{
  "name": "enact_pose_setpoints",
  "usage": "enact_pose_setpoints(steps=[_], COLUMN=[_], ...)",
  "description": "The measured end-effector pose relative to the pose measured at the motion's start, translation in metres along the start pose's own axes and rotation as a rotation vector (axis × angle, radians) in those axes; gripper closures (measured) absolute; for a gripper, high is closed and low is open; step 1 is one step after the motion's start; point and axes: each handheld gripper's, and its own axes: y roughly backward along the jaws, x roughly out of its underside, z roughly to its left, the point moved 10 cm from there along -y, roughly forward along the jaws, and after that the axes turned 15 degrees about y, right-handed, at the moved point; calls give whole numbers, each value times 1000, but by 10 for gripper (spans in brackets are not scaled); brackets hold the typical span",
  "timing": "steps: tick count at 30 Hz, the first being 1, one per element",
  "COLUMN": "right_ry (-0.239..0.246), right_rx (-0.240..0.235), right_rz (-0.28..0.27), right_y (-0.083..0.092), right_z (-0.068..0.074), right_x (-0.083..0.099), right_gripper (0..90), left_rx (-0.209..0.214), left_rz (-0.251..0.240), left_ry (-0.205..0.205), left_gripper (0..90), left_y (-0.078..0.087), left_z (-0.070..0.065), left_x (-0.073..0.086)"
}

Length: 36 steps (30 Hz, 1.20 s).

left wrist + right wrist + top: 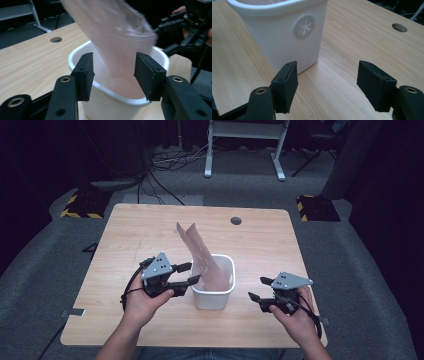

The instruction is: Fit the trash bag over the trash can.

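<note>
A small white bin stands on the wooden table, a little in front of its middle. A pale pink translucent bag sticks out of it and leans up to the back left. My left gripper is open at the bin's left rim, close to the bag. In the left gripper view the bag rises beyond the gap between the jaws of the left gripper, above the bin. My right gripper is open to the right of the bin, with nothing between its jaws. From the right gripper the bin's wall lies just ahead.
A round cable hole sits near the table's far edge. Bare wood lies left and right of the bin. On the floor behind are a white desk frame, loose cables and two yellow-and-black striped blocks.
</note>
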Motion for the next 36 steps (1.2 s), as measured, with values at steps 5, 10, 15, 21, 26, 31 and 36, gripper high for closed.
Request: enact_pose_setpoints(steps=[5,10,15,21,26,31,36], right_ry=[5,21,31,21,28,59,83], right_rx=[6,3,-4,-6,-8,-11,-16], right_rz=[-4,-19,-34,-51,-58,-71,-99], right_y=[3,6,10,10,9,7,8], right_z=[0,3,2,-2,-4,-9,-12], right_x=[-6,-15,-24,-32,-41,-59,-81], right_gripper=[336,342,347,353,362,359,339], left_rx=[36,12,27,34,39,51,38], left_rz=[30,34,6,-28,-48,-60,-75], left_ry=[-27,6,10,-48,-135,-177,-200], left_gripper=[467,742,900,900,900,900,900], left_y=[-5,-17,-18,-13,-4,3,7], left_z=[-19,-14,-16,-24,-30,-35,-34], left_x=[5,1,-4,-16,-26,-30,-40])
